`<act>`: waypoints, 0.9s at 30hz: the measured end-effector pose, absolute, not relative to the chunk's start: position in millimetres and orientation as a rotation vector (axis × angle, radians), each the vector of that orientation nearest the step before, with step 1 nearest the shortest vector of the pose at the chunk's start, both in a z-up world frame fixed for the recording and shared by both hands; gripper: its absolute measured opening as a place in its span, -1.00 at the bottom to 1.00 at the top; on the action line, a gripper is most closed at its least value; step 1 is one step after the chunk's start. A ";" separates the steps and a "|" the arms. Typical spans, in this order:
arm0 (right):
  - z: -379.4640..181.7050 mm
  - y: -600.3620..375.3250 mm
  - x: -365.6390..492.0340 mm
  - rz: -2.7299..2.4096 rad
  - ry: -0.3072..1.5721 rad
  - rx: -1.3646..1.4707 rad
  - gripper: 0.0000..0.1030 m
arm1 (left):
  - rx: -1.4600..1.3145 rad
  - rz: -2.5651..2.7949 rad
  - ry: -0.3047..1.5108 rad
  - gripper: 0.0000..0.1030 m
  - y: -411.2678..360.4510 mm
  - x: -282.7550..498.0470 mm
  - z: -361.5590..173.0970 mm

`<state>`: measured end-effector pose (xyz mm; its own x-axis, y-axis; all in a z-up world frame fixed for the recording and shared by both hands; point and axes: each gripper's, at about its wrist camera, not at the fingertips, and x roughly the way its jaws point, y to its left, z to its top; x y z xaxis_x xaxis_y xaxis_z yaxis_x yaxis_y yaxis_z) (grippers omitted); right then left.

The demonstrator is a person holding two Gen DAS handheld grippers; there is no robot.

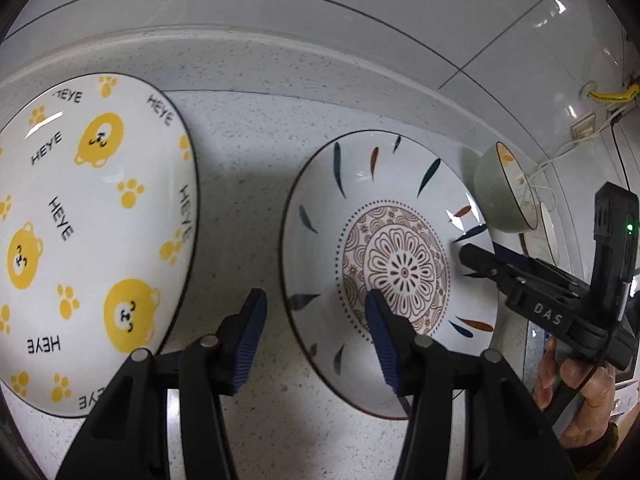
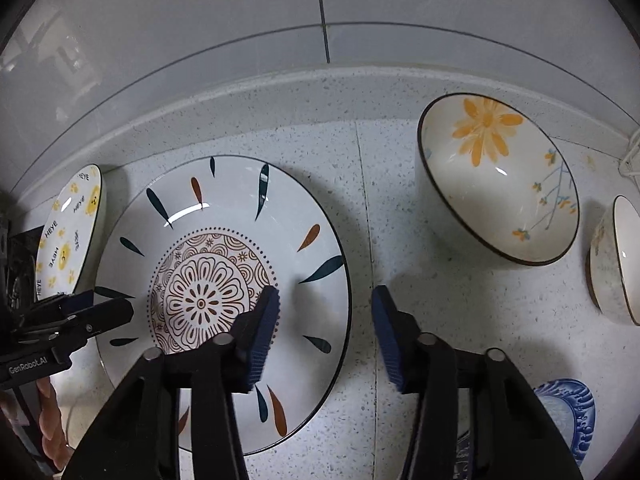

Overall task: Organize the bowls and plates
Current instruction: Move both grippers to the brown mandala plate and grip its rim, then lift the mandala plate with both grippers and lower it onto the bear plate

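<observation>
A round plate with a brown mandala centre and leaf marks (image 1: 400, 200) (image 2: 224, 216) lies flat on the speckled counter. My left gripper (image 1: 316, 320) is open and straddles the plate's left rim, one blue pad over the counter and the other over the mandala. My right gripper (image 2: 324, 320) is open and straddles the right rim, its left pad above the plate and its right pad above the counter. No pad visibly presses on the plate. A white plate with yellow bears (image 1: 80, 220) (image 2: 68, 232) lies to the left.
A bowl with an orange flower (image 2: 500, 184) (image 1: 504, 192) sits right of the plate, a speckled bowl (image 2: 616, 264) beyond it. A blue patterned dish (image 2: 568, 412) lies at the near right. A raised ledge and tiled wall (image 2: 320, 20) close the back. Cables (image 1: 560, 152) hang at the far right.
</observation>
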<state>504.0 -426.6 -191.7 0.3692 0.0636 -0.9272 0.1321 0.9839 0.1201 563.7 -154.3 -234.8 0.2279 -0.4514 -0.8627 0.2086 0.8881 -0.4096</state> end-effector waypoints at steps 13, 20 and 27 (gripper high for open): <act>-195.4 -425.4 495.5 -0.040 1.187 0.188 -0.63 | -0.226 -0.475 1.247 -0.75 -151.0 564.2 -242.1; -186.0 -413.0 481.0 -0.021 1.161 0.172 -0.70 | -0.225 -0.475 1.236 -0.75 -139.4 545.5 -233.0; -168.8 -405.1 455.8 0.022 1.118 0.198 -0.72 | -0.208 -0.476 1.199 -0.75 -125.7 520.2 -211.6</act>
<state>455.8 -405.1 -168.8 0.4387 0.1166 -0.8910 0.0821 0.9822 0.1689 520.2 -125.7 -211.6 0.2794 -0.4595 -0.8431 0.2440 0.8832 -0.4005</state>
